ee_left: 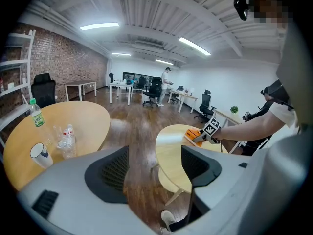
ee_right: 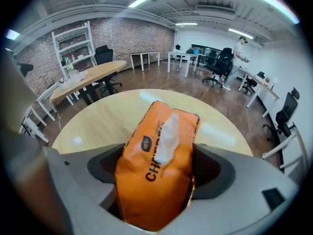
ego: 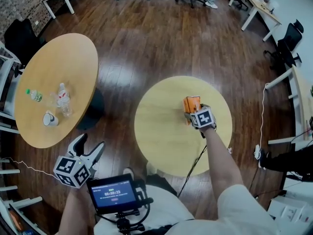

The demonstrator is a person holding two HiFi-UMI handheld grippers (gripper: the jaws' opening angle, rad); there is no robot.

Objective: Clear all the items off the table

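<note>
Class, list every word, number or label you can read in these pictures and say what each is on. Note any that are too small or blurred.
"CH": large dark letters on the orange tissue pack; the letters after them are cut off by the white tissue.
"00:00:23": on the small screen; its other lines are too small to read.
Dark oval badge on the pack: blurred.
Labels on the clear bottle and green-capped bottle: too small.

Between the grey jaws of the right gripper (ee_right: 157, 167), the tissue pack (ee_right: 155, 143) is bright orange with black lettering and a white strip on top. Under the claw the round table (ee_right: 95, 124) is pale yellow wood; beyond it, the floor (ego: 146, 43) is dark brown planks.
</note>
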